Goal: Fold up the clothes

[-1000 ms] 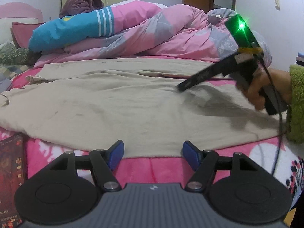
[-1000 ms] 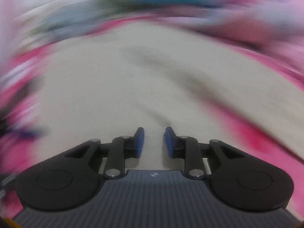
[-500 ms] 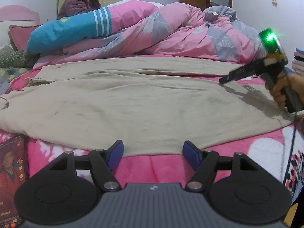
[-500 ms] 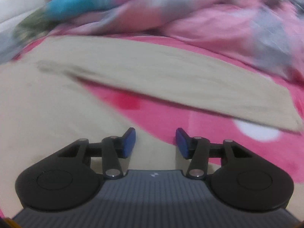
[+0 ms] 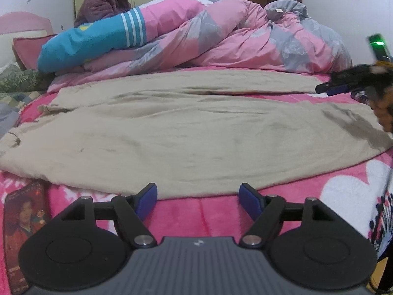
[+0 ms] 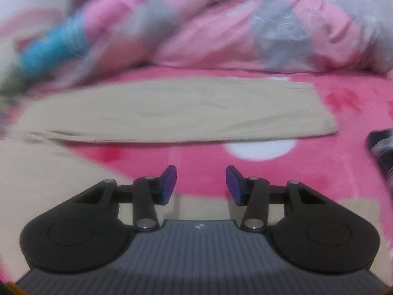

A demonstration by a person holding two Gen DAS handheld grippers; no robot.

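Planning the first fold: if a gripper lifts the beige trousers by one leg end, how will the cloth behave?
The beige trousers lie flat with soft wrinkles, so they will probably hang limp and drape rather than hold shape. They look thin, so likely light. Spread across the fuzzy pink blanket, the rest may drag and bunch instead of sliding cleanly.

- Your bed (image 5: 186,211) wears a bright pink blanket with white patches, one at 4 o'clock in your left view
- Beige trousers (image 5: 196,145) lie flat across the middle, one leg reaching toward 1 o'clock
- A bunched pink and grey duvet (image 5: 245,36) sits at 12 o'clock behind them
- A blue striped bundle (image 5: 91,41) rests on it at 10 o'clock
- A phone (image 5: 22,231) lies at 8 o'clock
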